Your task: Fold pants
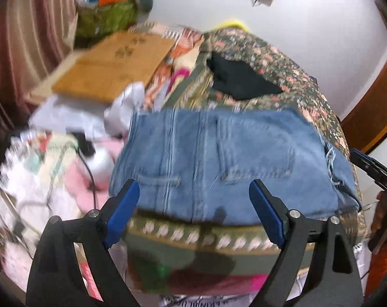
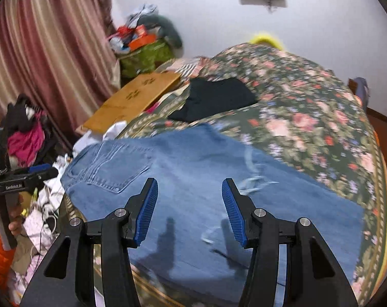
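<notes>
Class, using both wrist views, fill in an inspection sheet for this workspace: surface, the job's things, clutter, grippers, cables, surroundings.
Surface: bed under a dark floral bedspread.
Job's things: blue denim pants spread flat on the bedspread, back pocket up, frayed rips showing.
Clutter: folded black garment beyond the pants; brown cardboard sheet; pile of pink and black clothes; green bag stuffed with items.
Grippers: left gripper and right gripper both open, holding nothing, above the pants.
Cables: black cable beside the bed.
Surroundings: striped pink curtain, white wall.
</notes>
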`<state>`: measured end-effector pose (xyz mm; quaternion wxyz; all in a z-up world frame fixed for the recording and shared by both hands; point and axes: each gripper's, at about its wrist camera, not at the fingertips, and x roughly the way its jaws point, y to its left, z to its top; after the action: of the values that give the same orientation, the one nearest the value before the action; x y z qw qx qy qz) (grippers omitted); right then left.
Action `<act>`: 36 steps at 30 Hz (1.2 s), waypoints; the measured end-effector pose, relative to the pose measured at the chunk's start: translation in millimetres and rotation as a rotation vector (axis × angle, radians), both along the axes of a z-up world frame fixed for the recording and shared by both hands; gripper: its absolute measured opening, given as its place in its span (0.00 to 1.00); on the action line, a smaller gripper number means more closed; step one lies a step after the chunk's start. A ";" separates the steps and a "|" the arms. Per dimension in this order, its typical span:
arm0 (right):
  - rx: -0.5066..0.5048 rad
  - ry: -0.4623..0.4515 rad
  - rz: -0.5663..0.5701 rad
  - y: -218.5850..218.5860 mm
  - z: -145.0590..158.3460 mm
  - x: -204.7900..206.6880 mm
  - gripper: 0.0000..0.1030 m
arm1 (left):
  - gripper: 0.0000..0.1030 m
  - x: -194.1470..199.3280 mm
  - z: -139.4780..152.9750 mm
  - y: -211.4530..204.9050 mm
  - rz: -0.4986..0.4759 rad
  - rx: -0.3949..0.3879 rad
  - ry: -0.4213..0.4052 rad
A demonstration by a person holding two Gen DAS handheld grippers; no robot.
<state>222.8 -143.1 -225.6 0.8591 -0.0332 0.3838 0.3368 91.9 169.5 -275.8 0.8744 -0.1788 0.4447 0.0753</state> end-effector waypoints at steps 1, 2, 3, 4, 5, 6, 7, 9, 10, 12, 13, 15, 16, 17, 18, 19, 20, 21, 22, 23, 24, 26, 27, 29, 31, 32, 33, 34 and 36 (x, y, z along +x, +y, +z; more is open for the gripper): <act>-0.013 0.006 0.008 7.7 -3.9 -0.2 0.47 | 0.85 -3.7 -9.1 3.4 0.000 -0.032 0.015; -0.028 0.014 0.016 15.8 -8.5 0.1 0.47 | 0.85 -6.9 -16.1 6.7 -0.004 -0.062 0.026; -0.044 0.022 0.025 23.5 -13.4 0.2 0.47 | 0.85 -8.5 -23.3 8.7 -0.010 -0.094 0.036; -0.063 0.030 0.033 31.7 -18.9 0.0 0.47 | 0.85 -9.0 -30.8 10.8 -0.017 -0.132 0.044; -0.081 0.033 0.038 36.9 -22.9 -0.3 0.47 | 0.85 -9.0 -38.3 13.1 -0.022 -0.173 0.051; -0.096 0.035 0.040 40.3 -25.5 -1.2 0.47 | 0.85 -9.1 -42.1 12.9 -0.024 -0.200 0.054; -0.118 0.036 0.041 45.1 -30.1 -0.9 0.47 | 0.85 -8.7 -48.4 13.2 -0.026 -0.242 0.059; -0.156 0.051 0.037 51.2 -39.0 0.7 0.47 | 0.85 -7.1 -58.0 15.7 -0.029 -0.311 0.062; -0.167 0.064 0.037 52.5 -43.5 1.8 0.47 | 0.85 -6.3 -61.9 17.3 -0.023 -0.339 0.057; -0.169 0.082 0.038 51.4 -48.7 3.4 0.47 | 0.86 -5.1 -64.5 19.3 -0.019 -0.365 0.039; -0.167 0.083 0.039 50.9 -48.4 3.9 0.47 | 0.86 -3.9 -65.5 21.5 -0.016 -0.382 0.027; -0.169 0.087 0.042 51.5 -48.3 3.5 0.47 | 0.86 -0.2 -68.1 27.0 -0.005 -0.417 0.015; -0.170 0.088 0.044 51.6 -48.5 3.4 0.47 | 0.86 2.3 -71.3 32.2 0.008 -0.448 0.009; -0.170 0.089 0.045 51.2 -48.8 3.6 0.47 | 0.86 4.6 -74.2 36.2 0.019 -0.479 0.003; -0.171 0.088 0.045 52.1 -49.5 3.0 0.48 | 0.86 7.2 -77.8 40.2 0.032 -0.510 -0.002; -0.170 0.088 0.045 52.2 -49.7 3.2 0.48 | 0.86 9.9 -81.5 44.9 0.047 -0.540 -0.009; -0.168 0.089 0.045 52.3 -49.8 3.3 0.48 | 0.86 12.1 -84.2 47.9 0.056 -0.561 -0.012; -0.165 0.091 0.044 51.9 -49.9 3.5 0.48 | 0.86 15.6 -88.2 51.0 0.072 -0.584 -0.013; -0.163 0.092 0.044 51.7 -50.2 3.9 0.48 | 0.86 18.1 -90.3 53.4 0.083 -0.597 -0.014; -0.160 0.093 0.044 51.7 -50.8 4.6 0.48 | 0.86 21.4 -92.3 55.2 0.096 -0.606 -0.015; -0.159 0.093 0.043 52.0 -51.1 4.9 0.48 | 0.86 24.5 -93.2 56.0 0.107 -0.607 -0.014; -0.154 0.093 0.042 52.1 -51.0 5.2 0.48 | 0.62 30.1 -90.9 55.5 0.138 -0.544 0.008; -0.152 0.093 0.041 51.9 -51.1 5.2 0.48 | 0.57 33.2 -90.2 54.5 0.142 -0.507 0.021; -0.146 0.096 0.037 52.0 -50.9 5.8 0.48 | 0.49 35.7 -85.9 50.5 0.140 -0.469 0.024; -0.142 0.098 0.035 51.4 -50.5 5.9 0.48 | 0.42 35.1 -78.3 46.7 0.125 -0.417 0.014; -0.138 0.101 0.034 50.9 -50.2 6.0 0.48 | 0.39 35.6 -71.4 42.9 0.117 -0.382 0.008; -0.132 0.105 0.032 49.9 -49.6 6.2 0.48 | 0.37 35.7 -63.0 38.9 0.108 -0.340 -0.003; -0.126 0.111 0.029 48.3 -48.8 6.8 0.48 | 0.36 37.4 -55.3 35.5 0.100 -0.300 -0.012; -0.097 0.129 0.010 41.3 -45.2 8.0 0.48 | 0.33 40.3 -36.9 27.6 0.078 -0.217 -0.032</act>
<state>230.8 -101.8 -270.8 0.8283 -0.0549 0.4541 0.3236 132.2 197.1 -312.7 0.8532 -0.2910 0.4290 0.0578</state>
